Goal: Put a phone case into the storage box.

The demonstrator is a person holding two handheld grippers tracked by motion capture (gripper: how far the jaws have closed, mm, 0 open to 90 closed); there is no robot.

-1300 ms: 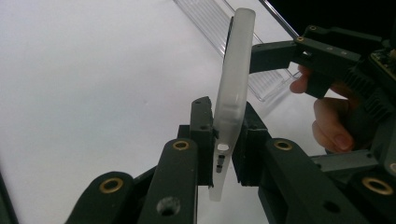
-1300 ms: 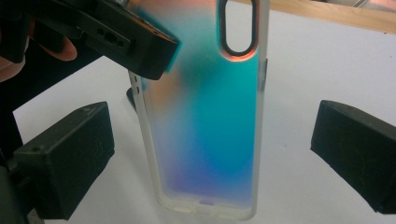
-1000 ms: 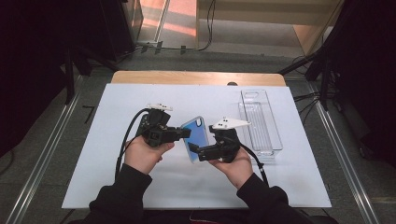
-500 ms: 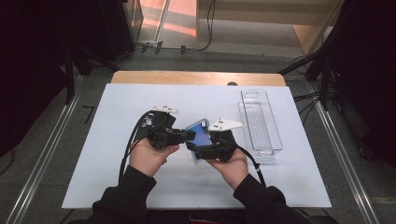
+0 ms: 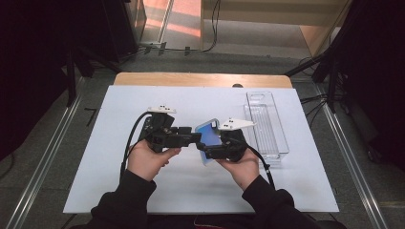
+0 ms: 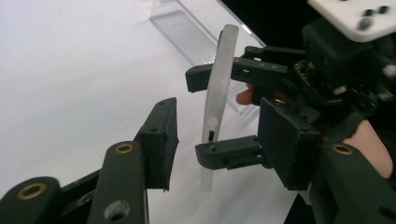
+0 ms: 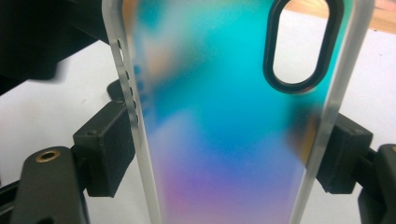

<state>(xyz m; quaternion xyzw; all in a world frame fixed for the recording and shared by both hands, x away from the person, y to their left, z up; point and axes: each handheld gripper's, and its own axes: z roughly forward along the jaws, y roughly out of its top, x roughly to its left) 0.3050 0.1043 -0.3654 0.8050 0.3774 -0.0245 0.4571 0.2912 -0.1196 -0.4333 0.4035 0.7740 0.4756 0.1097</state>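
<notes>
An iridescent blue phone case with clear edges is held up over the white table sheet, between the two hands. My right gripper is shut on it, with a pad pressing on each long edge; its jaws closed onto the case within the last second. From the left gripper view the case shows edge-on, clamped by the right gripper. My left gripper has just been opening. The case stands between its jaws, but neither pad touches it. From above, the left gripper points right at the case.
A clear plastic tray lies on the sheet to the right of the hands. The wooden table edge runs along the back. Cables trail from both grippers toward the person. Dark stands and floor surround the table.
Both hands drew together at the case in the middle. The case has tilted up from lying between them and now stands in the right gripper. The left jaws have come apart.
</notes>
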